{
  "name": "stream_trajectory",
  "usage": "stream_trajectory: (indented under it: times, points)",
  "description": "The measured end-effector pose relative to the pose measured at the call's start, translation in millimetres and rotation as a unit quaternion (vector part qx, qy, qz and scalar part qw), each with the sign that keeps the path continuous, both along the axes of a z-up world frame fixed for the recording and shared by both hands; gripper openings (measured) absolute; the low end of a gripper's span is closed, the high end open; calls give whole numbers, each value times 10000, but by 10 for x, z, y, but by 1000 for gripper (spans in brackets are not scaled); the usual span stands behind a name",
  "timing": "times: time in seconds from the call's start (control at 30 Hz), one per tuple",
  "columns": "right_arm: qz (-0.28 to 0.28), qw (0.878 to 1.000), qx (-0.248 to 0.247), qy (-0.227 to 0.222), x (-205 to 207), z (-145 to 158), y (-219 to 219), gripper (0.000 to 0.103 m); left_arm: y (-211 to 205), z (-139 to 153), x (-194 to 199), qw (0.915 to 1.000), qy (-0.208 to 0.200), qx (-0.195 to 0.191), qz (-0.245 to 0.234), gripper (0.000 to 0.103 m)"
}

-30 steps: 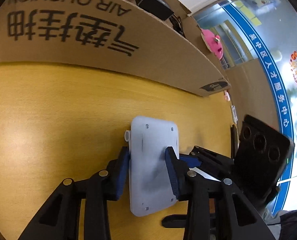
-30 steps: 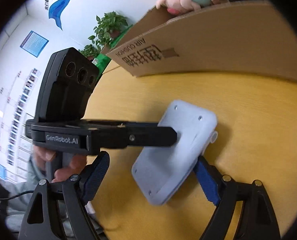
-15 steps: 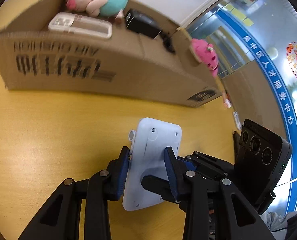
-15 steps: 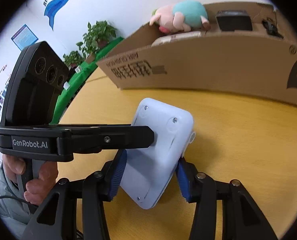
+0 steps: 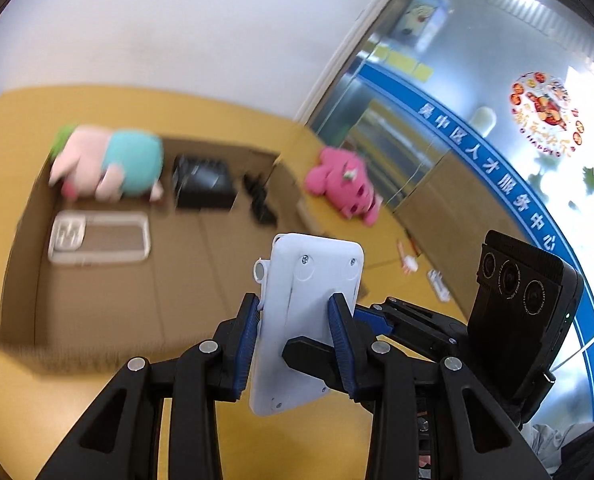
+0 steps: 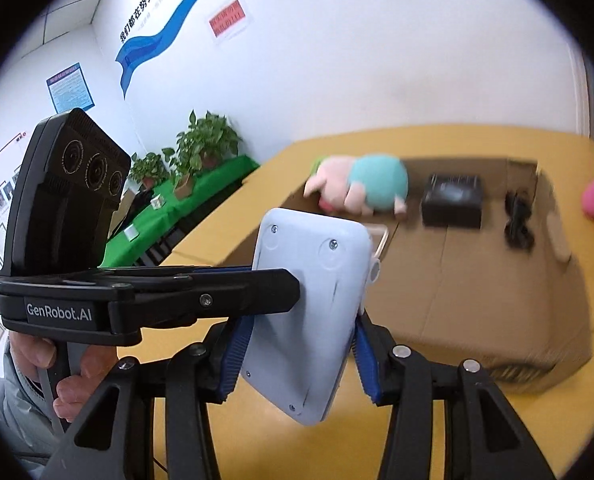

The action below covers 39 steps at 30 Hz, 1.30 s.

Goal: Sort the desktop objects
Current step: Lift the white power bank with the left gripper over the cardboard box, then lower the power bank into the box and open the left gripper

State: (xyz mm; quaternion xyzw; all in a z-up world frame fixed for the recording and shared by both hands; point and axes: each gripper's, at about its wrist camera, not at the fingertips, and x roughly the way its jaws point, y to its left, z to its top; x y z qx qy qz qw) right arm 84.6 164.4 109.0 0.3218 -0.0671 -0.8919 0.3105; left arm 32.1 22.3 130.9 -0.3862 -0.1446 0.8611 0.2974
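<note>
Both grippers are clamped on the same white plastic case [image 5: 305,320]. Left gripper [image 5: 295,344] has it by the long edges, pads pressed flat on both sides. Right gripper [image 6: 297,354] has just closed in from wide open onto the case, crossing the left one at an angle. The case is off the desk [image 5: 97,420], held up in front of both cameras, back face with the screws toward us.

Risks, near first:
- Two hand-held grips on one rigid part: any mismatch in motion twists it, and the smooth shell could slide out of the ribbed blue pads [image 5: 244,344].
- The left gripper's finger lies across the case where the right one holds it; looks like they could knock each other if either rotates.
- The small side nub [image 5: 259,270] sits just above the left pad; it may snag on release.

Beyond the grippers: the open cardboard box [image 5: 109,292] already holds a plush toy [image 5: 111,166], a black adapter [image 5: 203,182], its cable and a white tray [image 5: 99,236]. Free floor is the near part; dropping from height risks a bounce onto the tray. The pink plush [image 5: 343,186] lies outside, past the box's right wall.
</note>
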Motion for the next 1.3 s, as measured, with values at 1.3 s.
stream_trajectory:
  times: [1.3]
  points:
    - [-846,9447,1974,-2480,-1627,-1044,843,52,1259,-1473,-1786,9531,-3012,238,158,36]
